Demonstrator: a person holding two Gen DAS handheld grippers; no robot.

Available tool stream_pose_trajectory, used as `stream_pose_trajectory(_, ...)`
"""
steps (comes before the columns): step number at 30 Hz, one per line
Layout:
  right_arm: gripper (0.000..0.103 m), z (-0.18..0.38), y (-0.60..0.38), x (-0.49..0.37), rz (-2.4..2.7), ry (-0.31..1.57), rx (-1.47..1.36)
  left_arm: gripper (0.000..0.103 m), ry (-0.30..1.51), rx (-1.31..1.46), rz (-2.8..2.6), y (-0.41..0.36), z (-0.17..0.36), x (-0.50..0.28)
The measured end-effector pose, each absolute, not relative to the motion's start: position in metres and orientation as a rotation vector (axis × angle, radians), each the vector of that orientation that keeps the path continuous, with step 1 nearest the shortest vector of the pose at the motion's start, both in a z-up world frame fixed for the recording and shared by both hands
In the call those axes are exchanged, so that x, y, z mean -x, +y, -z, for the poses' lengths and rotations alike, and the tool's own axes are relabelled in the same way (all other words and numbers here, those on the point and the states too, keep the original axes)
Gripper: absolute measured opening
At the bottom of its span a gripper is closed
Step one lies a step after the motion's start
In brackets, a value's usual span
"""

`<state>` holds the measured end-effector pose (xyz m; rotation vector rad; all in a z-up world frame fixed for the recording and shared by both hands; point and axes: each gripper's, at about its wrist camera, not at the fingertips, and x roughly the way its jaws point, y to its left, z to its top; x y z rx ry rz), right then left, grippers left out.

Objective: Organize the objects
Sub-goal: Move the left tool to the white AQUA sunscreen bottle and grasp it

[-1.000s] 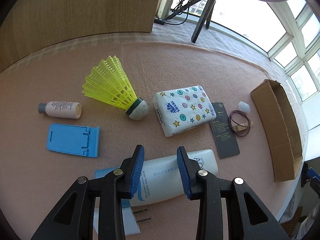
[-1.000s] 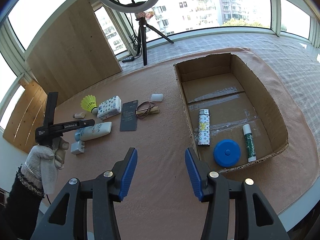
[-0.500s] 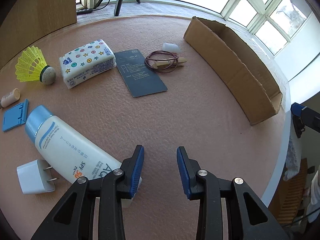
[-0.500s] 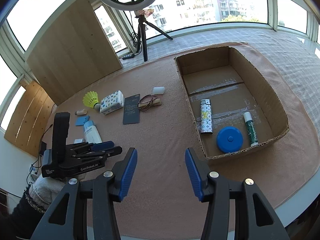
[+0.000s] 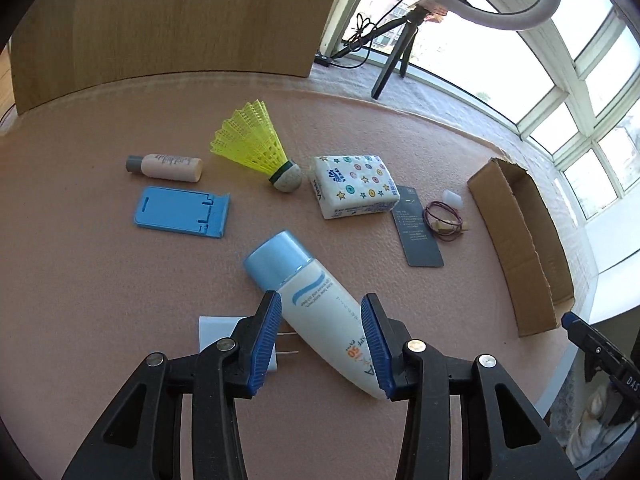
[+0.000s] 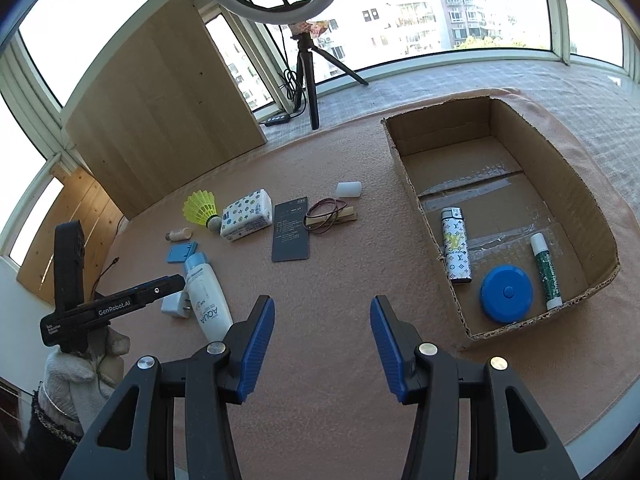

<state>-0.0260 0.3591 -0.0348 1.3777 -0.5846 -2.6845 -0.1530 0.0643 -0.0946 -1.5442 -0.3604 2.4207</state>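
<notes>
Left gripper (image 5: pixel 322 340) hangs over the sunscreen bottle (image 5: pixel 320 310), its jaws having just been opening, and the bottle lies between the blue pads on the pink table cover (image 5: pixel 100 300); whether the pads actually touch it I cannot tell. Just beside the bottle's left sits a white plug (image 5: pixel 224 330), prongs toward the bottle. Further out lie a blue phone stand (image 5: pixel 180 212), a small lotion bottle (image 5: pixel 166 167), a yellow shuttlecock (image 5: pixel 256 146), a tissue pack (image 5: pixel 354 186) and a dark card (image 5: pixel 418 232) with a rubber band (image 5: pixel 442 220) beside it. Right gripper (image 6: pixel 322 346) hovers part open with nothing between its pads. Off to its right the cardboard box (image 6: pixel 424 216) holds a lighter (image 6: pixel 455 250), a blue round case (image 6: pixel 506 294) and a green stick (image 6: pixel 546 272).
</notes>
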Motion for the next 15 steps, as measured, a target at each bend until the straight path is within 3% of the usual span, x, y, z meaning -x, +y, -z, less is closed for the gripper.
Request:
stream_pose_trajectory(6, 0.046, 0.040, 0.354, 0.026, 2.630, -0.588, -1.417, 0.044, -0.356, 1.614, -2.359, 0.063, 0.111, 0.174)
stream_pose_trajectory(15, 0.046, 0.050, 0.358, 0.021, 2.530, -0.620, -1.510, 0.044, -0.201, 1.575, -2.285, 0.122, 0.122, 0.167)
